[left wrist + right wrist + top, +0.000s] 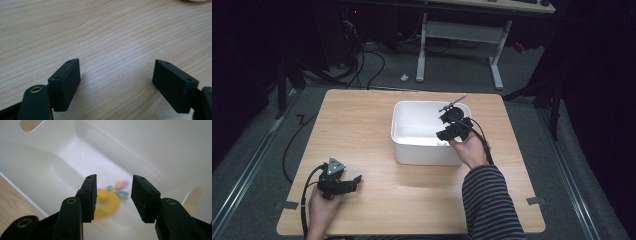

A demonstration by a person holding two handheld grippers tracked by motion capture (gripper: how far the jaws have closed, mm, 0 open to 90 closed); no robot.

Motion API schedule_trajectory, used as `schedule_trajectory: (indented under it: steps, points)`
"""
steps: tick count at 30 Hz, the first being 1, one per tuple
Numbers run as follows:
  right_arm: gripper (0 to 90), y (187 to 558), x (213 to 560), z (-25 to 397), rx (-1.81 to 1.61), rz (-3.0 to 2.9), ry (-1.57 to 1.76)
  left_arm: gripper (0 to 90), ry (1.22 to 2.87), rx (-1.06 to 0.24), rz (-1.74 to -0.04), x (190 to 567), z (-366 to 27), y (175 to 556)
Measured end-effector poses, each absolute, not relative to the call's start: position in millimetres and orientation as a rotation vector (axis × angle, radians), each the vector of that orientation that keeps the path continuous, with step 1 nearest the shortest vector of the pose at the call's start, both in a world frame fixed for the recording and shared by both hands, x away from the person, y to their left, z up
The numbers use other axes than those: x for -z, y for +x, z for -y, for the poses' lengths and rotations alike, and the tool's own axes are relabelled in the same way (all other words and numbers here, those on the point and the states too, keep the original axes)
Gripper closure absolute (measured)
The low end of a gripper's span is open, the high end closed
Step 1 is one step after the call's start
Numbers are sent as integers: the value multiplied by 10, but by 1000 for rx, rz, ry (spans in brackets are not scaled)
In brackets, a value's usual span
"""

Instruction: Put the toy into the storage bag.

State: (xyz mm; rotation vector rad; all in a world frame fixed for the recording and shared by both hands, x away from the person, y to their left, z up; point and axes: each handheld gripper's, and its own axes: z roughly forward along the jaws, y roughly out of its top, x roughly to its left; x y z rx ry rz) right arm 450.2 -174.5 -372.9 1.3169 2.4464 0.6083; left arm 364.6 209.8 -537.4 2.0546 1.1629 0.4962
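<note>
Left hand-held gripper (pixel 354 180): held low over the near left part of the wooden surface (pixel 362 135); its jaws are spread wide, with bare wood seen between them and nothing gripped.
Left hand (pixel 323 207): seen at the near edge, wrapped around the gripper's body; a grey three-cornered plate (pixel 335 166) is carried on top.
Right hand-held gripper (pixel 113 193): held above the near right corner of the white bin (pixel 409 150), pointed down into it; its jaws are parted and nothing is held.
Yellow ring toy (pixel 108 203): lying on the bin floor, seen in the gap between the right jaws and apart from both.
Coloured bits (pixel 120 187): pink, blue and yellow pieces just beyond the ring; they are blurred, and their form cannot be made out.
Hidden parts: the ring's left side is covered by a jaw.
Right forearm (pixel 489 205): clothed in a striped sleeve, reaching in from the near edge.
Far side: a white desk frame (pixel 462 35) and cables (pixel 362 60) are seen on the floor beyond the surface.
</note>
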Motion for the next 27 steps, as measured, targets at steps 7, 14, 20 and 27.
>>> schedule_trajectory:
  steps: [7, 14, 20, 27]
  points:
    - [531, 4387, 3593, 1875, -669, -2385, 1312, 226, 2055, -496, -1163, 5374, -2097, 3646]
    - [516, 4194, 3435, 2132, -763, -2296, 1310, 226, 2055, -494, -1163, 5373, -2096, 3648]
    - [511, 4114, 3392, 2278, -786, -2263, 1322, 226, 2056, -494, -1163, 5373, -2096, 3648]
    - [508, 4005, 3352, 2460, -834, -2214, 1345, 226, 2056, -494, -1163, 5373, -2096, 3648]
